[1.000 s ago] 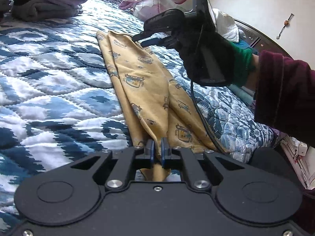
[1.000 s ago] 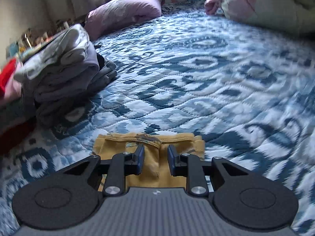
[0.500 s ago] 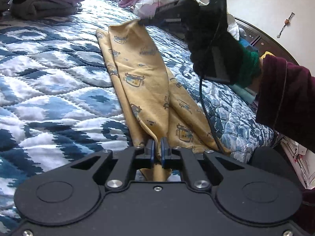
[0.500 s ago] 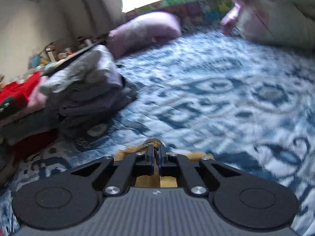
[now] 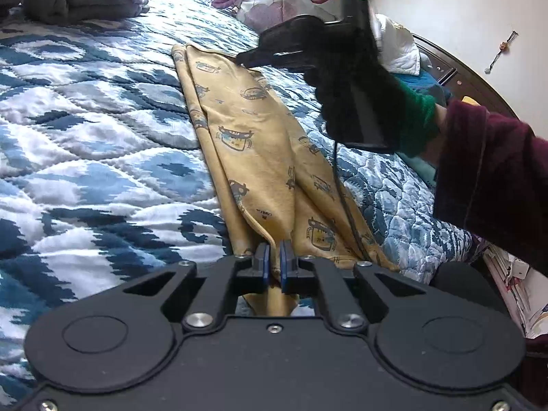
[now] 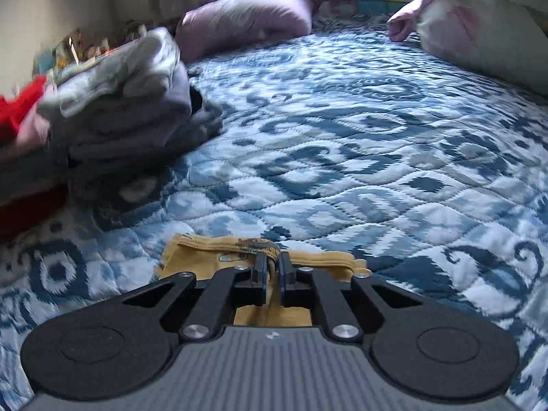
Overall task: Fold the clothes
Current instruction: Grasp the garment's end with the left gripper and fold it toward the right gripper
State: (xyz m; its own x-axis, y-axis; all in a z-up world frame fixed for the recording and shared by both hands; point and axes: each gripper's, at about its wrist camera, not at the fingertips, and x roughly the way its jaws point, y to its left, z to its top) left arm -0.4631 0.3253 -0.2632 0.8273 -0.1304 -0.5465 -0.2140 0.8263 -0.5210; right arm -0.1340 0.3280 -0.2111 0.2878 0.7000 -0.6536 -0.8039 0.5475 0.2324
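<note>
A: Which way does the garment run?

B: Your yellow trousers [image 5: 253, 144] lie on the blue-and-white quilt [image 5: 85, 157], long and narrow. Their long axis runs from the near end at your left gripper [image 5: 273, 260] away to the far end at your right gripper [image 5: 245, 60], leaning a little leftward as it recedes.

A: And the tools?

B: Your left gripper's jaws are all but closed, pinching a bunched fold of the near end. In the right wrist view your right gripper [image 6: 272, 265] has just been opening slightly; the jaws stand barely apart with the banded edge of the trousers [image 6: 260, 250] caught between them, the pads pressing on the cloth.

A: What about materials?

B: The trousers are thin, soft cotton printed with small cartoon figures, folded lengthwise with one layer over another. The quilt is padded and stitched in diamonds. Your gloved hand [image 5: 359, 102] is black and fuzzy with a green cuff. A stack of folded grey clothes [image 6: 130, 102] sits far left.
</note>
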